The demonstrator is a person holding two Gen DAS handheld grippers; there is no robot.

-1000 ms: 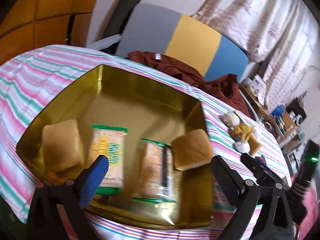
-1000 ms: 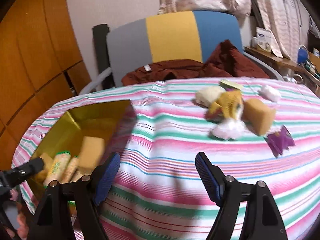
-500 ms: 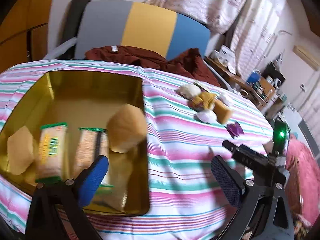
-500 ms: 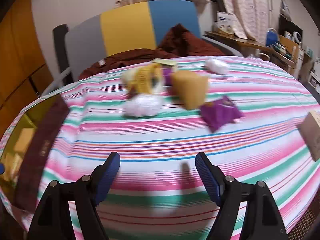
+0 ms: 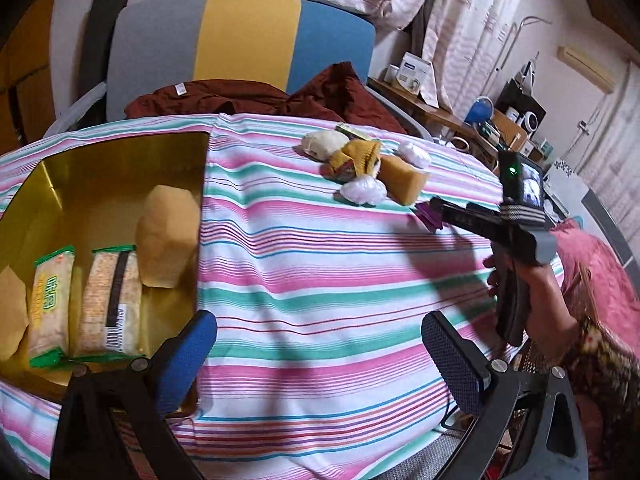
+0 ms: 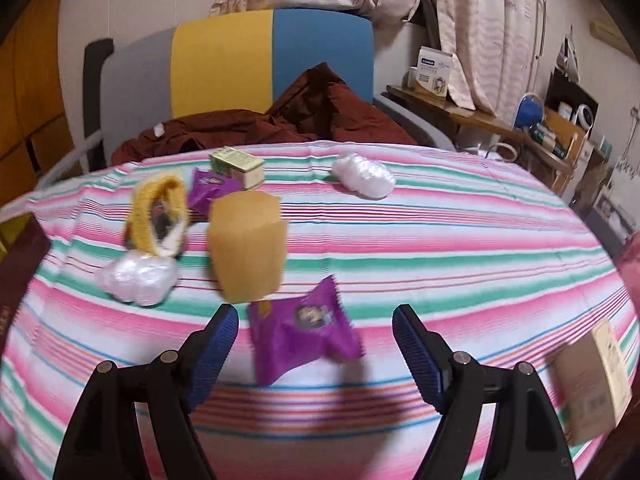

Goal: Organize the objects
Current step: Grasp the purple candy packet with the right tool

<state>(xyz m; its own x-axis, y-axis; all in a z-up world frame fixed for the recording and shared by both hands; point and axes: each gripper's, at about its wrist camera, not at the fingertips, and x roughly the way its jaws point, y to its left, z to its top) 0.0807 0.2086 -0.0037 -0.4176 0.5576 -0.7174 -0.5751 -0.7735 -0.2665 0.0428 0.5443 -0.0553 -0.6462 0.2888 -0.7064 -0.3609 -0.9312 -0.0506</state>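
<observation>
Right claw (image 6: 316,332) released, straddling purple packet (image 6: 304,328) on worktop (image 6: 440,240), lined up for pickup; left claw (image 5: 320,344) released, idle beside gold tray (image 5: 120,168).

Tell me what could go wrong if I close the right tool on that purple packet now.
1. The purple foil snack packet lies flat and crinkled on the striped tablecloth; the open right tool might pinch cloth along with it.
2. The tan sponge-cake block stands just behind the packet, near the left fingertip; it could get nudged over.
3. The picture is motion-blurred, so closing mid-sweep may only catch a packet corner.
</observation>
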